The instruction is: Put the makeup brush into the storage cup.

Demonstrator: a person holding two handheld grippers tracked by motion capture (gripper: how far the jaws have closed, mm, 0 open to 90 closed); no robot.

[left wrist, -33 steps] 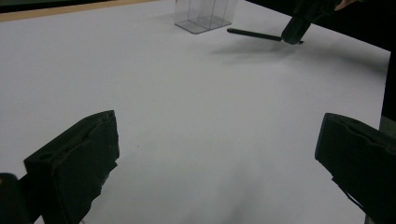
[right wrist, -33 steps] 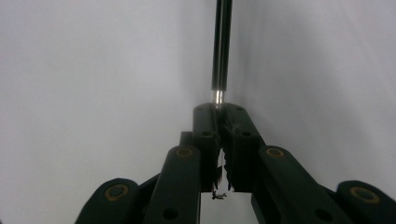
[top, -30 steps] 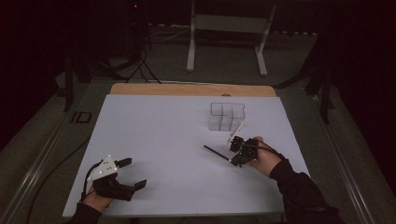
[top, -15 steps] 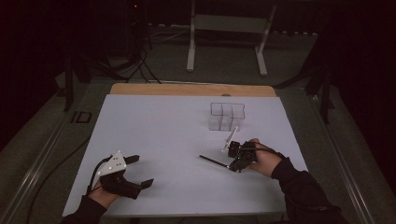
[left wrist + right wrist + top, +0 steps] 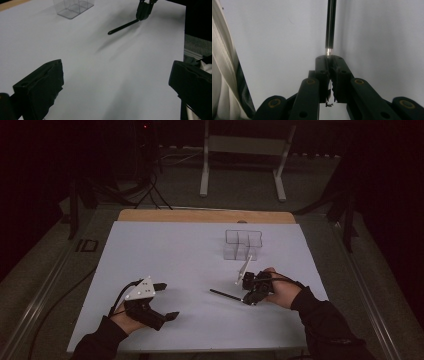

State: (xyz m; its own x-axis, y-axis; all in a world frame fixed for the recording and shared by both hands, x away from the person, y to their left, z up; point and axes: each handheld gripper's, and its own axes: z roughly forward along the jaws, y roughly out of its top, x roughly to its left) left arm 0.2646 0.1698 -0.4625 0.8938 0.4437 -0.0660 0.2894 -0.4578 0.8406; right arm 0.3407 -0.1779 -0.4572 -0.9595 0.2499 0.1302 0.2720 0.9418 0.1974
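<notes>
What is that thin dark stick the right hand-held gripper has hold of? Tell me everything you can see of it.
The stick looks like a slim black pen or stylus: a smooth, glossy, round shaft with a short silvery band near the held end and a tapered tip at the far end. The right hand-held gripper is shut on that banded end. The stick points left across the white table cover, lying low and nearly level; whether the tip touches the cover cannot be told. What it is made of is unclear.

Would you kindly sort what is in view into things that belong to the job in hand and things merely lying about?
In the job:
- right gripper, shut on the black pen
- clear compartment box, nearest to it on the white sheet
- left gripper, open, holding nothing

Lying about:
- white stand on the floor beyond the table
- cables on the floor
</notes>
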